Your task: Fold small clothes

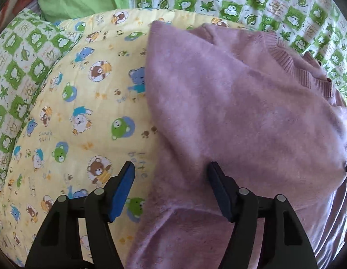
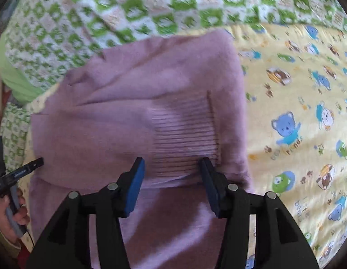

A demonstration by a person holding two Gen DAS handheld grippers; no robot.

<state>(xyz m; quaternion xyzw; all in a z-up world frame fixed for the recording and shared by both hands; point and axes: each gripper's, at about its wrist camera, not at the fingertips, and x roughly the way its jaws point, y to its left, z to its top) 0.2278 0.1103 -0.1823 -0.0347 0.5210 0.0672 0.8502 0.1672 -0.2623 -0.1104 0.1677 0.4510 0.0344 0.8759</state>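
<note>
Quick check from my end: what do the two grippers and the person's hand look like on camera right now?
Both the left gripper and right gripper have black angular plastic linkages with round silver pins and flat blue pads on the fingers. In the right wrist view, the person's bare left hand shows an olive cuff over red, gripping a grey handle with a thin black cable.
</note>
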